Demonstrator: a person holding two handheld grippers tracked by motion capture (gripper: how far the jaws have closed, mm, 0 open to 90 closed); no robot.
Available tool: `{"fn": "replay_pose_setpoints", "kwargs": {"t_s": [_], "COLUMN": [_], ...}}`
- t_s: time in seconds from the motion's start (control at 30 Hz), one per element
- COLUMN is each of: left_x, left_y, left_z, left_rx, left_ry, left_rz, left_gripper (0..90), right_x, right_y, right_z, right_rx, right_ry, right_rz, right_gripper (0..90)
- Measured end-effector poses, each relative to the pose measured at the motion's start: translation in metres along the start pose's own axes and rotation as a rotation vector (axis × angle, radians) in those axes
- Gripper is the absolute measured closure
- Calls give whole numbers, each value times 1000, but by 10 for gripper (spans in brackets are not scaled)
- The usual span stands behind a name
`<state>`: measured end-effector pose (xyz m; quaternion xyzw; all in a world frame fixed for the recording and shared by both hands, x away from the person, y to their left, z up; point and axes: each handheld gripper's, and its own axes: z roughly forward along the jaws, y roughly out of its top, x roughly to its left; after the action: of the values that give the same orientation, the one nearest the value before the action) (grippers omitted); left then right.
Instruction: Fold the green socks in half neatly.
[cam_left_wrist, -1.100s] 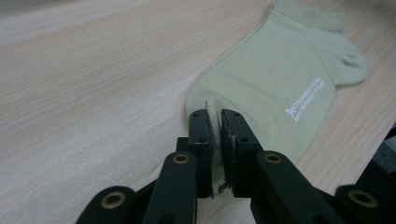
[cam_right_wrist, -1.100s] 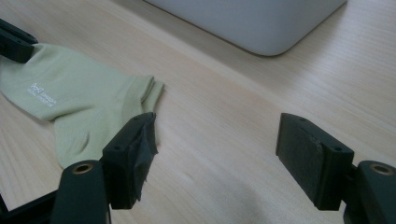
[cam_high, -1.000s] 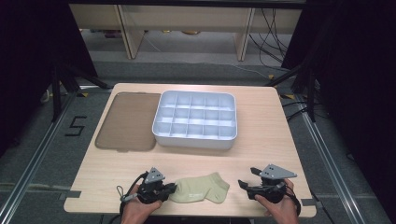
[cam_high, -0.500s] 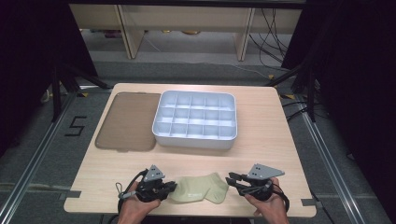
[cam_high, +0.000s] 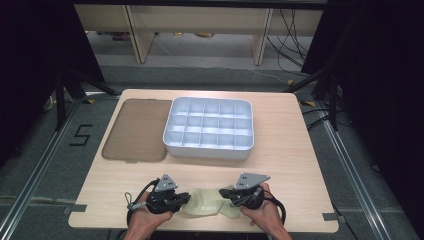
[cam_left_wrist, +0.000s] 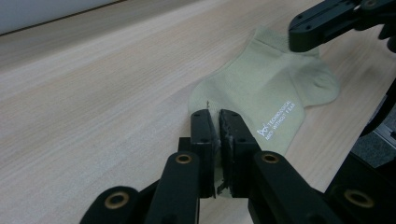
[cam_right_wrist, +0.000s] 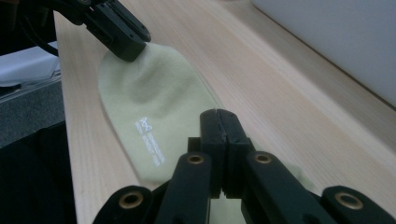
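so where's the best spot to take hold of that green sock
At its two ends, coming in low along the table from each side. The sock lies flat and limp, so only an edge can be pinched. The left tool is shut on one end, the right tool has just closed on the other.

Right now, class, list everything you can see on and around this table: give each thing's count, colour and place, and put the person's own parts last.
Table: one, light wood, centre of the high view.
Divided tray: one, white-grey, many compartments, far middle of the table.
Flat lid: one, brown see-through, left of the tray.
Sock: one, pale green with white lettering, near edge, lying flat between the tongs.
Floor mark "5": one, black, left of the table.
Cables: several, dark, floor behind the table.
Left tongs: one, black, shut on the sock.
Right tongs: one, black, jaws just closed, pinching the sock's other end.
Hands: two, near edge.
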<state>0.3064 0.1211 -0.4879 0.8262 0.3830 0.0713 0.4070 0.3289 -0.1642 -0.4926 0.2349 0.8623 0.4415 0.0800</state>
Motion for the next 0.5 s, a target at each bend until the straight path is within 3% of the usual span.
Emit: {"fn": "replay_pose_setpoints", "kwargs": {"t_s": [0.03,0.37,0.4,0.5], "left_x": [2,8,10,12], "left_y": [1,3,4,4], "left_z": [1,3,2,0], "left_rx": [11,17,12,4], "left_ry": [-10,-7,4,4], "left_rz": [-2,-4,-8,-17], "left_gripper": [840,840,840,841], "right_x": [-1,-7,-7,-9], "right_y": [5,20,21,20], "right_z": [10,44,46,56], "right_rx": [16,68,85,127], "right_ry": [8,-12,-5,-6], "right_rz": [-14,-21,-3,-25], "right_gripper": [900,900,900,900]}}
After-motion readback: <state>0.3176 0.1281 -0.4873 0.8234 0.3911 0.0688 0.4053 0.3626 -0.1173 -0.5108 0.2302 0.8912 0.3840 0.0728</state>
